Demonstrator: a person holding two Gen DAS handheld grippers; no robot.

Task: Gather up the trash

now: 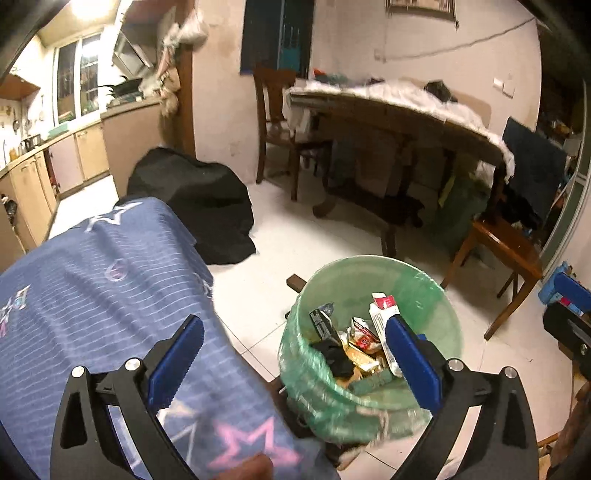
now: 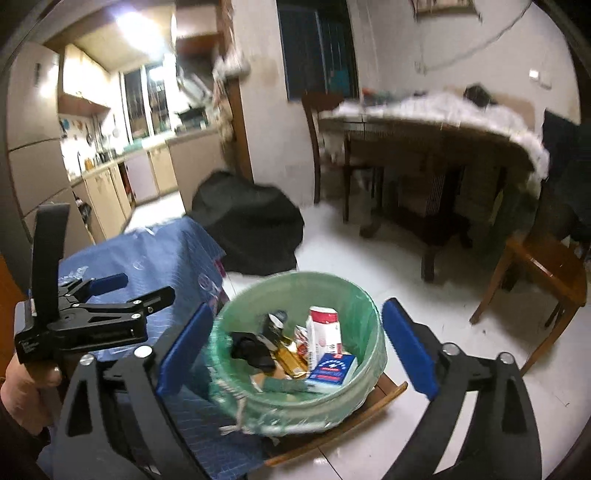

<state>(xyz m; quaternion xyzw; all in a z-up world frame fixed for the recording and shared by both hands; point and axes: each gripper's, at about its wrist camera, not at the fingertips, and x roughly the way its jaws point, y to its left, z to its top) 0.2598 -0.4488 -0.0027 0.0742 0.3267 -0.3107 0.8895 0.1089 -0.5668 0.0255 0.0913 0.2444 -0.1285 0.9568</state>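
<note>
Green-lined bin (image 2: 369, 325), blue cloth (image 1: 92, 280) w/ pink & white stars, blue-padded black tools, white floor (image 1: 314, 229).

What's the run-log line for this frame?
left gripper: open, empty | right gripper: open, empty | green-lined bin: holds trash | blue box: inside bin

tongs (image 1: 291, 356): black frames | blue ribbed pads (image 1: 176, 360) | silver screws (image 1: 132, 363)

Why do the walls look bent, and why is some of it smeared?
Left wrist view: the fisheye lens bows the dining table, and the starred blue cloth is motion-smeared. Right wrist view: the kitchen ceiling light glares white, the green bin rim is smeared, and the corners go dark.
</note>
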